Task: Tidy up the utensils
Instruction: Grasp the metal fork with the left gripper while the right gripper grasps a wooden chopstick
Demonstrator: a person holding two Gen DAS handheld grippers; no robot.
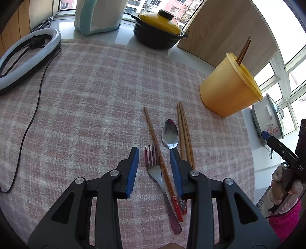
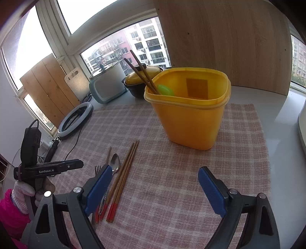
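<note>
Pink-and-white checked cloth (image 1: 91,99) covers a pale counter below a row of windows, with a wooden panel (image 2: 220,44) standing behind it. On the cloth, toward its far right corner as the left wrist camera sees it, stands a yellow tub (image 2: 189,118) holding two chopsticks (image 2: 142,73) and a green piece (image 2: 165,90), all leaning at its left inner wall.

Nearer the front edge of the cloth the loose utensils lie side by side, handles toward the cameras: a fork (image 1: 158,176), a single chopstick (image 1: 160,162) touching the fork's right side, a spoon (image 1: 170,136), and a pair of chopsticks (image 1: 184,132) lying together just right of the spoon.

The left gripper (image 1: 154,155) hangs over the fork and single chopstick, jaws partly apart and straddling them; whether the pads touch anything I cannot tell. The right gripper (image 2: 155,173) hovers over bare cloth between the utensils and the tub, jaws spread wide and empty.

Beyond the cloth's far edge sit a black pot with a yellow lid (image 1: 158,28), a pale blue appliance (image 1: 97,17), and a ring light (image 1: 28,55) at the far left corner, its cable (image 1: 36,107) trailing across the cloth.
</note>
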